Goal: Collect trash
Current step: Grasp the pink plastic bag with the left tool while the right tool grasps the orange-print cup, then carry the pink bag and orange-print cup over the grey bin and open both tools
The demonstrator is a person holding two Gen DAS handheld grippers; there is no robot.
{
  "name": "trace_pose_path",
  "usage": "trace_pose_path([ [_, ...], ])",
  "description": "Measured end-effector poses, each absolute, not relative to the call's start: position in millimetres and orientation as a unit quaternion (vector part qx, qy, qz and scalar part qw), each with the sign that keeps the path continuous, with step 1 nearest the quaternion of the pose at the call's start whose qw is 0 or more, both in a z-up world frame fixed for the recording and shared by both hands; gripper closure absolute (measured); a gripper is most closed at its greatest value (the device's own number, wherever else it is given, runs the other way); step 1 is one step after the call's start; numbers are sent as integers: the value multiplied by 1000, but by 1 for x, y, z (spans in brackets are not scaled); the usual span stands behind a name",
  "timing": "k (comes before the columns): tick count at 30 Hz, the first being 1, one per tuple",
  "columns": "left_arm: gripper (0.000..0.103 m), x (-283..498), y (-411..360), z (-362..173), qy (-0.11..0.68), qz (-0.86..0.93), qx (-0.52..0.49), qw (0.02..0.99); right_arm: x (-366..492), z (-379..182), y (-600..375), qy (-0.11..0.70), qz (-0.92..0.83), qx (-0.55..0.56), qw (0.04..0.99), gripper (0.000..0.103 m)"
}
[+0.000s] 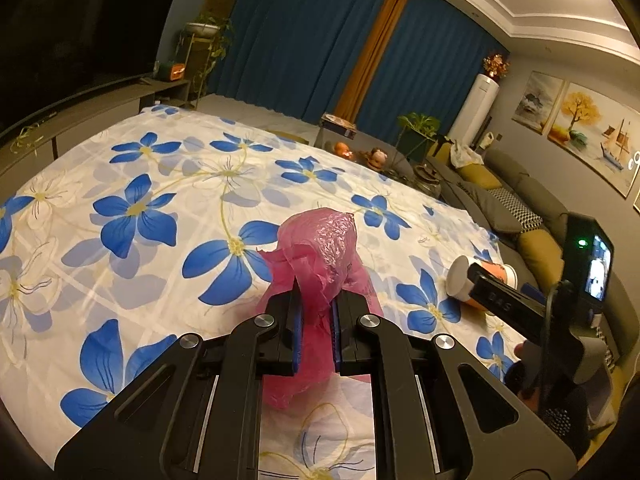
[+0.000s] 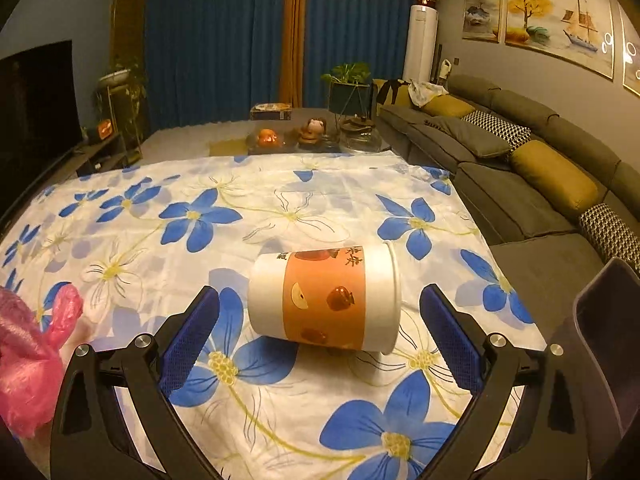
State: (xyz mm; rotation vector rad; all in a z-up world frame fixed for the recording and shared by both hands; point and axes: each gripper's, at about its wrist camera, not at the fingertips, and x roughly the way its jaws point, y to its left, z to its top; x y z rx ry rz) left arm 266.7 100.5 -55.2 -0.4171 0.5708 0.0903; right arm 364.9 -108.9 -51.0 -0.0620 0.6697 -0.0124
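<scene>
My left gripper (image 1: 316, 304) is shut on a crumpled pink plastic bag (image 1: 320, 248), held just above the flowered cloth. The bag also shows at the left edge of the right wrist view (image 2: 28, 356). A white paper cup with an orange fruit-print sleeve (image 2: 326, 300) lies on its side on the cloth, rim to the right. My right gripper (image 2: 320, 320) is open, with its blue-padded fingers on either side of the cup and slightly short of it. The cup (image 1: 460, 284) and the right gripper (image 1: 504, 300) also show at the right of the left wrist view.
The table is covered by a white cloth with blue flowers (image 2: 200, 216). A grey sofa with yellow cushions (image 2: 540, 172) runs along the right. A dark chair back (image 2: 600, 340) stands at the near right. A low table with ornaments (image 2: 312, 132) lies beyond. A TV (image 1: 80, 28) is at the left.
</scene>
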Motion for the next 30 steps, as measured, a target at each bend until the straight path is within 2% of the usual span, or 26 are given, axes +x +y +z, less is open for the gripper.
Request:
trace_pose_path([
  [2, 93, 266, 100, -55, 279, 44, -204, 937, 370, -54, -107, 334, -6, -29, 942, 8],
  [5, 93, 265, 99, -55, 280, 42, -205, 937, 373, -58, -107, 340, -7, -30, 940, 19],
  [6, 93, 265, 99, -55, 281, 42, -205, 937, 374, -60, -107, 344, -6, -32, 938, 25],
  [20, 93, 268, 92, -58, 288, 35, -194, 937, 341, -53, -130, 331, 3, -10, 944, 25],
  [30, 93, 258, 57, -46, 284, -6, -154, 946, 276, -19, -169, 284, 12, -1, 959, 25],
])
